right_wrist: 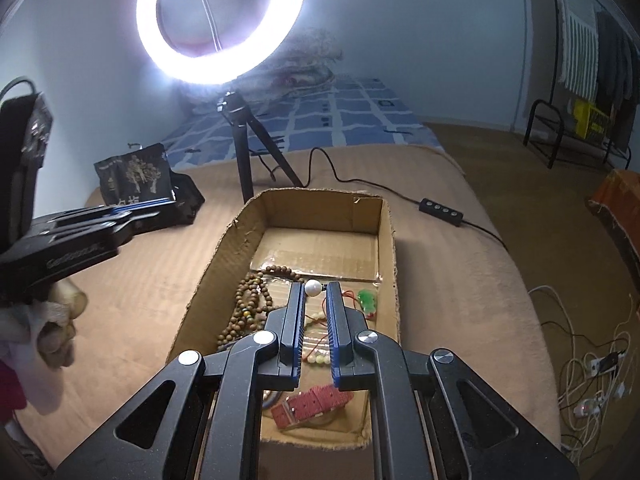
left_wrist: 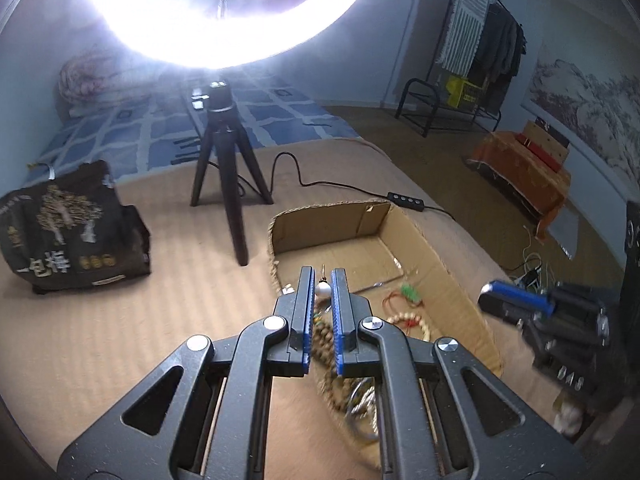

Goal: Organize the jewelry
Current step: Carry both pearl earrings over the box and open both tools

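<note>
An open cardboard box (right_wrist: 386, 240) sits on the tan bed and holds jewelry: brown bead strings (right_wrist: 248, 304), a green pendant on red cord (right_wrist: 368, 300), pale beads (right_wrist: 318, 358), a red strap (right_wrist: 312, 400). My right gripper (right_wrist: 315, 290) hovers over the box, jaws narrowly apart, a white pearl (right_wrist: 313, 288) at its tips; whether it is gripped I cannot tell. My left gripper (left_wrist: 323, 280) is over the box's (left_wrist: 432, 256) left edge, a pearl earring (left_wrist: 323, 289) between its tips. Each gripper shows in the other's view: the right one (left_wrist: 516, 300), the left one (right_wrist: 132, 212).
A ring light on a black tripod (right_wrist: 244, 152) stands behind the box, its cable and switch (right_wrist: 440, 206) trailing right. A dark printed bag (left_wrist: 68, 232) lies at the left. A blue checked blanket (left_wrist: 280, 116) covers the far bed. Cables (right_wrist: 592, 364) lie on the floor, right.
</note>
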`<action>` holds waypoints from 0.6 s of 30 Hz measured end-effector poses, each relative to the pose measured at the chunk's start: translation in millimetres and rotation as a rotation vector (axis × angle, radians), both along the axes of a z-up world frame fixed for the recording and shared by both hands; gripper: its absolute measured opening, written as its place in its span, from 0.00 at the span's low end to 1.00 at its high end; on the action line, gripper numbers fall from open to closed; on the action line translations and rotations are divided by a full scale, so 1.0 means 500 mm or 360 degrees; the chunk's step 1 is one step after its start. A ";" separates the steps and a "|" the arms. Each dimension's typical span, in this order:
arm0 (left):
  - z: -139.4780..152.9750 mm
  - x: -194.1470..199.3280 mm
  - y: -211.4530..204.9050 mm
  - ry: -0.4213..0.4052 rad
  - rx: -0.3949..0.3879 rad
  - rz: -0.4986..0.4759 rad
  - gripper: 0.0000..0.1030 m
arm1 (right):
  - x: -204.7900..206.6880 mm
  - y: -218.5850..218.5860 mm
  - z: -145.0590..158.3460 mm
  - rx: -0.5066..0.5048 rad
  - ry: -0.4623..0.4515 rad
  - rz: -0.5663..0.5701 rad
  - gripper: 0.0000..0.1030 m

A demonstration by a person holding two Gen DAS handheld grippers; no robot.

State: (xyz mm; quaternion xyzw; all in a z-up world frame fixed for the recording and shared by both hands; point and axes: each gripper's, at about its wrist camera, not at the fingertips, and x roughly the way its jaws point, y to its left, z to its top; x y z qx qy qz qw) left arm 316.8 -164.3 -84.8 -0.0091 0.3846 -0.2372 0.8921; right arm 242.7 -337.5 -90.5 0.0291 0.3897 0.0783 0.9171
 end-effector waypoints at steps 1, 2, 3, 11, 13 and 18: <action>-0.004 0.006 -0.006 0.0003 0.0002 0.0002 0.06 | 0.005 0.001 -0.003 0.0001 0.0003 0.0006 0.09; -0.009 0.015 -0.017 0.0010 0.0009 0.0000 0.06 | 0.010 0.003 -0.005 0.0002 0.0005 0.0012 0.09; -0.013 0.021 -0.023 0.0016 0.0014 -0.0002 0.06 | 0.013 0.002 -0.007 0.0007 0.0007 0.0016 0.09; -0.029 0.052 -0.061 0.0049 0.0013 0.0001 0.06 | 0.030 0.008 -0.023 0.0010 0.0034 0.0033 0.09; -0.031 0.053 -0.067 0.0048 0.0017 -0.0009 0.06 | 0.031 0.008 -0.027 0.0010 0.0043 0.0040 0.09; -0.030 0.052 -0.074 0.0031 0.0041 0.0003 0.07 | 0.033 0.013 -0.030 -0.0003 0.0050 0.0040 0.10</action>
